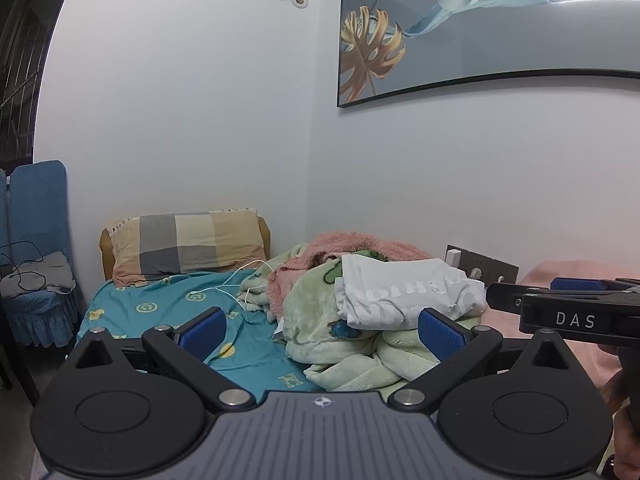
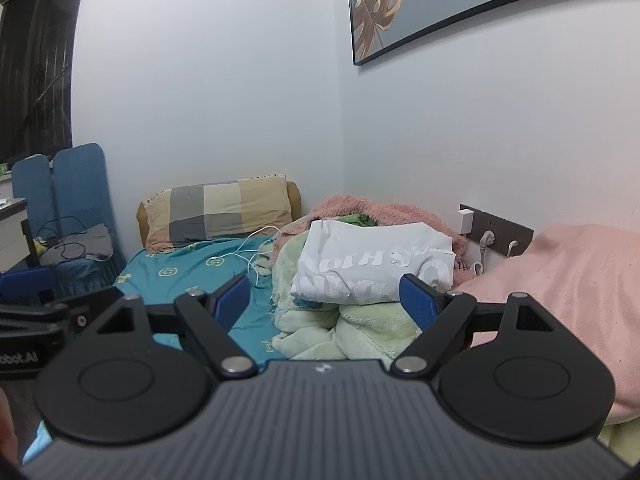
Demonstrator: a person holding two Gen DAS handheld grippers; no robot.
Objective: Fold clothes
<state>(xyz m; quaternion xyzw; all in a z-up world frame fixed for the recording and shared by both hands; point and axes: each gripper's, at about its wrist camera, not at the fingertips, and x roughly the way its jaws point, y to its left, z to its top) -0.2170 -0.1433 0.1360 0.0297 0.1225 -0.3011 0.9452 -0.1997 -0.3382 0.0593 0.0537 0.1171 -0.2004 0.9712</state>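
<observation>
Left wrist view: left tongs [image 1: 322, 334] spread, empty; right tongs [image 2: 324, 306] likewise, both held short of the shirt [image 2: 372, 268] ahead, likely poised to grasp.

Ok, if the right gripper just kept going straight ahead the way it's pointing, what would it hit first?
Probably the white shirt lying on the green blanket. The right gripper is open and empty, with the shirt framed between its fingers. Depth is unclear; the blanket's near folds might come first.
</observation>
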